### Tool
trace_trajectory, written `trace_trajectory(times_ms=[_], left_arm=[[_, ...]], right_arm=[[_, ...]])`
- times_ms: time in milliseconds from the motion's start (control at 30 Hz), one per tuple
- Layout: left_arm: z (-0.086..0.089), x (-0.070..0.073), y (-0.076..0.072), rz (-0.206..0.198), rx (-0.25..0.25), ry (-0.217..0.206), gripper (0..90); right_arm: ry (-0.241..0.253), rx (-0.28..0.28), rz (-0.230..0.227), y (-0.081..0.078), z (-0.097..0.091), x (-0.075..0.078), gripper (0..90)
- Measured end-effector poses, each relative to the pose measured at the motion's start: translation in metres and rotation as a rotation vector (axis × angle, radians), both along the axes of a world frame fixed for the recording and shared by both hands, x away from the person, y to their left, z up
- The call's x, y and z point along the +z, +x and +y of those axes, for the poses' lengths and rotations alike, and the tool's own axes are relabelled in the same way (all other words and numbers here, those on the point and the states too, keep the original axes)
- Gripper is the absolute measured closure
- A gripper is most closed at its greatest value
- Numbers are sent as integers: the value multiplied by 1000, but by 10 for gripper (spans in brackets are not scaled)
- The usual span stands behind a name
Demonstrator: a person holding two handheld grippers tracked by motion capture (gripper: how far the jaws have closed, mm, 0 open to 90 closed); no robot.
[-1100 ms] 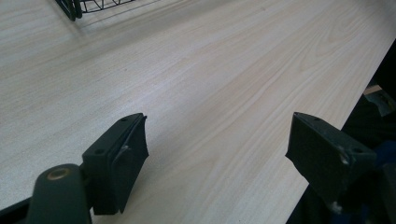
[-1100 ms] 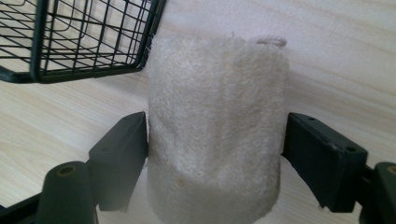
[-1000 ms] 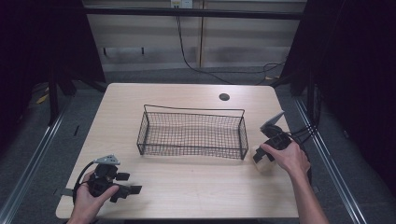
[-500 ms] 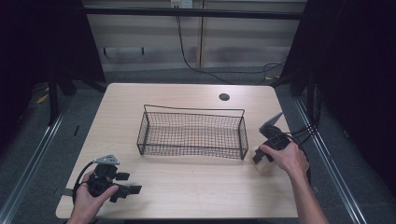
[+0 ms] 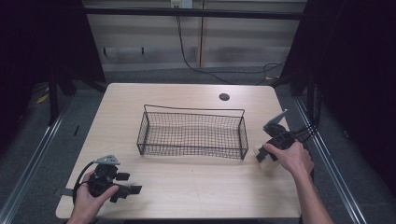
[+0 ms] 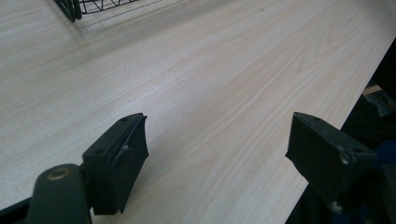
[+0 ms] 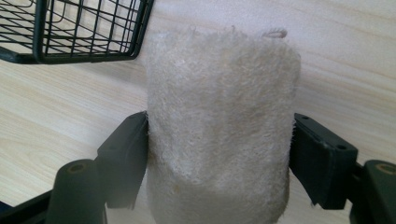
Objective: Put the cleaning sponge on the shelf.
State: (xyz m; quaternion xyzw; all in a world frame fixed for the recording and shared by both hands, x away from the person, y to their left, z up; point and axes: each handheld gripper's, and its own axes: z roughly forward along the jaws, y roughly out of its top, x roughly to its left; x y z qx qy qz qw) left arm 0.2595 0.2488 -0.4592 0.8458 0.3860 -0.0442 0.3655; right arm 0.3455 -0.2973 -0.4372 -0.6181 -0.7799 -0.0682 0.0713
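cream fuzzy towel roll | clamped between right tongs | just beside wire basket

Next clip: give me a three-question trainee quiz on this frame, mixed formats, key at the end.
1. True or false: the wire basket holds a cloth.
2. Which gripper grips the cream fuzzy roll? A) left gripper B) right gripper C) neither
3. Fill in: the left gripper has its jaws ____ over the bare table.

Key
1. False; the basket is empty.
2. B; the right gripper has a jaw against each side of the roll, just right of the basket.
3. Open.
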Motion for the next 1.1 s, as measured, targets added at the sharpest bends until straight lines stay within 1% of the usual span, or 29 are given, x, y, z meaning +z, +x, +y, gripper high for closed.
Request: trace_trajectory(times_ms=[133, 167, 233, 467, 533, 600, 667, 767, 800, 867, 1033, 1067, 1100], left_arm=[[-1, 0, 0, -1, 4, -3, 198], [-1, 0, 0, -1, 4, -2, 198], [-1, 0, 0, 0, 5, -1, 198], [0, 0, 0, 0, -2, -2, 198], [0, 0, 0, 0, -1, -2, 198], [0, 0, 0, 1, -1, -3, 198], [0, 0, 0, 2, -2, -2, 198], [0, 0, 0, 1, -2, -2, 198], [0, 0, 0, 1, -1, -3, 198], [0, 0, 0, 0, -2, -5, 198], [0, 0, 0, 2, -4, -5, 198], [0, 0, 0, 0, -3, -5, 198], [-1, 0, 0, 1, 2, -6, 198]], right_arm=[[12, -6, -6, -2, -2, 2, 261], [9, -10, 3, -2, -3, 3, 261], [2, -10, 3, -3, -3, 4, 261], [-2, 0, -18, -3, -4, 18, 260], [3, -3, -18, -3, -4, 19, 261], [0, -4, -8, -4, -5, 20, 261], [-1, 2, -9, -5, -5, 20, 261], [17, 8, -15, -6, -5, 21, 261], [23, 9, -7, -6, -6, 22, 261], [26, 7, -10, -7, -6, 22, 261], [17, 10, -11, -7, -7, 28, 261], [26, 12, -3, -7, -7, 32, 260], [24, 17, -1, -7, -7, 33, 261]])
